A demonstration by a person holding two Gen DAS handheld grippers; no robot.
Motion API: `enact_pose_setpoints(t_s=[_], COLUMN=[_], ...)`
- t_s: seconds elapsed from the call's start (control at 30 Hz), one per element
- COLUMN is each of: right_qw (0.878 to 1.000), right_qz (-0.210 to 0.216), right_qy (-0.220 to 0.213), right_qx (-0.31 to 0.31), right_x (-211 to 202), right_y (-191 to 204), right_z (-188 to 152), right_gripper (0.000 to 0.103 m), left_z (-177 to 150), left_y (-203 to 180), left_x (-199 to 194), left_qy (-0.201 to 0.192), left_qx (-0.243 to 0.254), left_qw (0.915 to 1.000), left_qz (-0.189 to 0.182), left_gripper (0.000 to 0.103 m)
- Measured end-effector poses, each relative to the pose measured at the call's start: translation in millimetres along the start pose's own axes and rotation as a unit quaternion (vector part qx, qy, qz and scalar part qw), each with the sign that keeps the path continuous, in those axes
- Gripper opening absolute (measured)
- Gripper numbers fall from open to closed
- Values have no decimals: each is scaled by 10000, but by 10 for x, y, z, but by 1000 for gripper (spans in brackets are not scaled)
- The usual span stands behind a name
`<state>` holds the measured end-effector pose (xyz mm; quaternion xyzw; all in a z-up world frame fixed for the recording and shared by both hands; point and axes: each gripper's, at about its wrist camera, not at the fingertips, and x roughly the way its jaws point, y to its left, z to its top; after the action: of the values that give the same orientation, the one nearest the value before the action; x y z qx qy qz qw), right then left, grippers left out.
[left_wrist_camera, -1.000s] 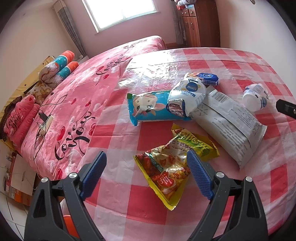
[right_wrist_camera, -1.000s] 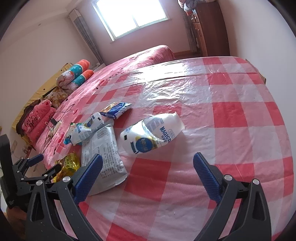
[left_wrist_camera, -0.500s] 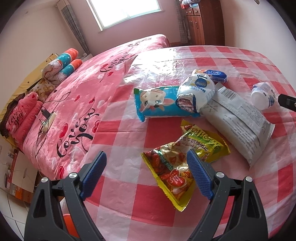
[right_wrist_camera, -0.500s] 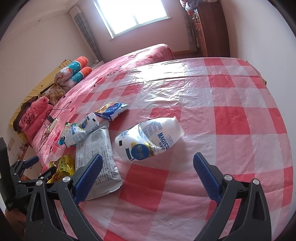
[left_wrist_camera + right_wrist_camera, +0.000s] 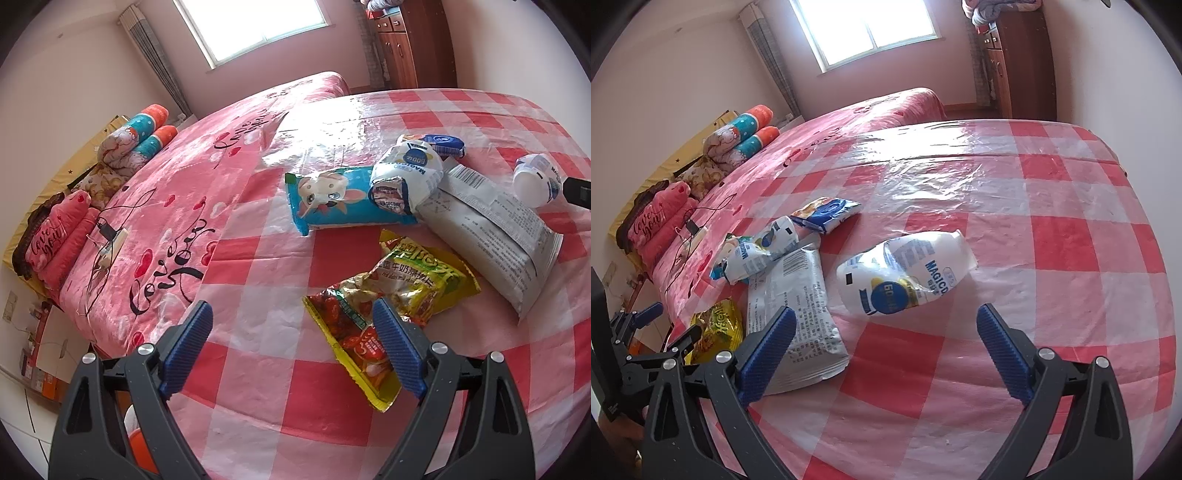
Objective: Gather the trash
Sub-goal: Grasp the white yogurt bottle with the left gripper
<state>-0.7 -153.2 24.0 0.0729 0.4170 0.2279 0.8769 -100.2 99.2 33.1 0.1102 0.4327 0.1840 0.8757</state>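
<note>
Several snack wrappers lie on a red-and-white checked plastic cloth (image 5: 269,310). My left gripper (image 5: 293,339) stands open just above the cloth's near edge, its right finger over a yellow-and-red packet (image 5: 354,332). Beyond lie a yellow-green packet (image 5: 417,269), a blue cartoon packet (image 5: 332,199), a crumpled white pouch (image 5: 410,173), a long white bag (image 5: 491,229) and a small blue wrapper (image 5: 443,142). My right gripper (image 5: 886,339) is open, with a white pouch (image 5: 908,273) lying just ahead between its fingers. The white bag (image 5: 798,306) lies under its left finger. Nothing is held.
A pink bedspread (image 5: 155,206) with black lettering lies left of the cloth, with rolled bedding (image 5: 140,136) and a charger with cable (image 5: 107,236) on it. A wooden cabinet (image 5: 1019,59) stands at the far wall. The cloth's edge drops to the floor at the near left.
Both views have drifted slightly, so the wrappers sit a little further right in the left view and lower left in the right view. Both grippers stayed open; nothing was picked up.
</note>
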Motion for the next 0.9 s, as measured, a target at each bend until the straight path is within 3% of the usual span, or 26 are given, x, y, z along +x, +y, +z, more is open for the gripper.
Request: enact_pose_setpoints(t_s=[0.3, 0.57, 0.73, 0.9], right_qw=[10000, 9995, 9994, 9991], right_qz=[-10, 33, 3, 48], right_qy=[37, 70, 97, 172], right_qx=[46, 308, 329, 387], right_x=[29, 83, 132, 217], right_y=[-22, -207, -274, -318], right_z=[23, 116, 171, 183], right_gripper=[97, 97, 97, 97], left_z=[15, 350, 630, 845], left_y=[52, 173, 106, -209], left_x=[12, 16, 68, 192], left_qy=[27, 2, 39, 20], left_qx=[-29, -245, -470, 78], left_qw=[10000, 9967, 9886, 9870], left_qz=[-63, -778, -1431, -1604], left_gripper=[89, 89, 89, 89])
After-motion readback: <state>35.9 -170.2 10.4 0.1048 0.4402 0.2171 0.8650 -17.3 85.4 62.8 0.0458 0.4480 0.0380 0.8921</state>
